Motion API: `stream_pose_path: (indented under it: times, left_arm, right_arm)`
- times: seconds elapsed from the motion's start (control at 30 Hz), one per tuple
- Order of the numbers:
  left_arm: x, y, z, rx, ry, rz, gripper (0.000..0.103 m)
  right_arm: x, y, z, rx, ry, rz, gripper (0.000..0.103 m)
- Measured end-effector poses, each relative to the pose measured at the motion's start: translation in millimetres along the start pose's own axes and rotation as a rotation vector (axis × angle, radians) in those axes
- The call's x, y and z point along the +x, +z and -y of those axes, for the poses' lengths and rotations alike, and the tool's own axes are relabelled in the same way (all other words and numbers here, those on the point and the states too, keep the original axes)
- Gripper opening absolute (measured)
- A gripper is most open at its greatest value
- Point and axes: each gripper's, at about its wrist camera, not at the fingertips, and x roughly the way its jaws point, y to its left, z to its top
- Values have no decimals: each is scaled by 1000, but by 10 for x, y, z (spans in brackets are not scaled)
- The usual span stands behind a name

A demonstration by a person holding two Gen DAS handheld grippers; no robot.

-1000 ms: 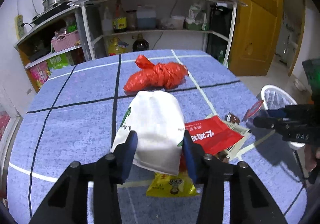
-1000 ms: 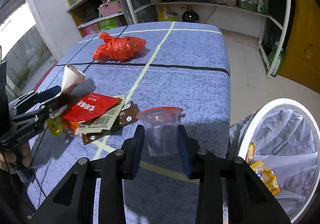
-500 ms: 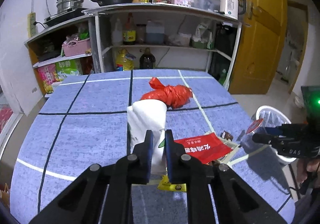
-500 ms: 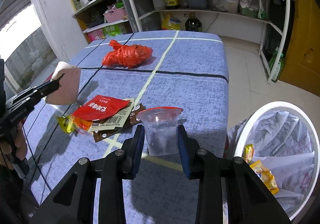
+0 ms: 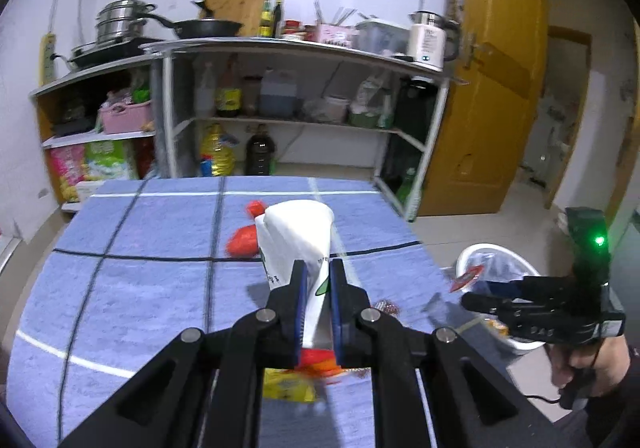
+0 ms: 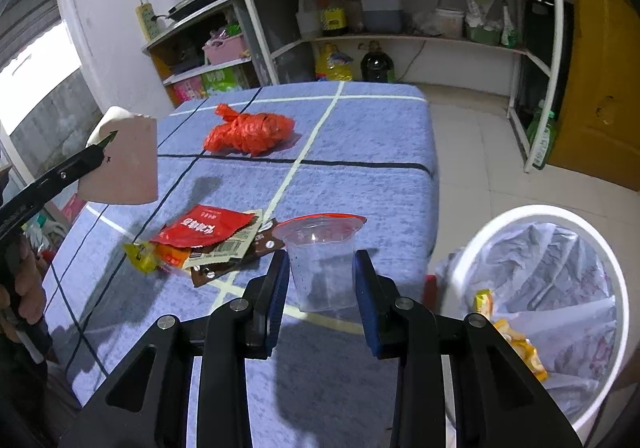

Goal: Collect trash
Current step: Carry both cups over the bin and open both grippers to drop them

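Note:
My left gripper (image 5: 318,312) is shut on a white paper bag (image 5: 298,244) and holds it up above the blue table (image 5: 140,288); the bag also shows in the right wrist view (image 6: 124,163). My right gripper (image 6: 322,288) is shut on a clear plastic cup (image 6: 322,264) with a red lid flap, near the table's right edge. A red wrapper (image 6: 206,228), a yellow wrapper (image 6: 140,256) and a brown wrapper (image 6: 224,268) lie together on the table. A knotted red plastic bag (image 6: 252,131) lies farther back.
A white bin (image 6: 552,312) lined with a clear bag stands on the floor right of the table, with yellow wrappers inside. Kitchen shelves (image 5: 280,87) with bottles and pans stand behind. A yellow door (image 5: 492,87) is at the right.
My left gripper closed on the white bag and lifted it off the table. My right gripper kept hold of the cup and rose slightly.

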Motion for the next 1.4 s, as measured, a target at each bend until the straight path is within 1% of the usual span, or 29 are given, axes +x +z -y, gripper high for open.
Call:
stream_pose_path:
  times: [0.2, 0.5, 0.6, 0.77, 0.9, 0.97, 1.1, 1.2, 1.23, 1.27, 1.33, 1.4]
  left_arm:
    - [184, 24, 512, 42, -97, -30, 11]
    - [531, -16, 1433, 121, -249, -95, 11]
    - [682, -51, 1726, 141, -295, -122, 12]
    - [931, -154, 2094, 171, -347, -168, 12]
    - [1149, -245, 2283, 186, -372, -209, 13]
    - [1230, -284, 2339, 187, -374, -222, 13]
    - [1288, -361, 2402, 183, -382, -240, 14]
    - [1315, -366, 2417, 191, -368, -243, 20]
    - [1313, -368, 2415, 188, -369, -244, 22]
    - [1307, -368, 2415, 188, -364, -244, 25]
    - [1294, -371, 2409, 186, -360, -241, 27]
    - [1270, -364, 2394, 187, -345, -235, 30]
  right_arm:
    - [-240, -129, 244, 35, -44, 24, 34]
    - [-653, -450, 914, 156, -137, 49, 34]
    - [-721, -543, 1136, 201, -162, 47, 34]
    - [-754, -670, 1417, 258, -196, 24, 34]
    - [-735, -746, 1586, 286, -231, -1, 35]
    - [-711, -783, 1637, 288, -250, -15, 35]
    - [-677, -841, 1715, 289, -273, -37, 35]
    - [-705, -859, 1726, 291, -278, -29, 35]
    - [-707, -853, 1734, 291, -278, -26, 37]
    - [-716, -848, 1733, 292, -275, -22, 43]
    - [-721, -840, 1723, 295, -273, -15, 50]
    - [-748, -832, 1708, 293, -273, -9, 50]
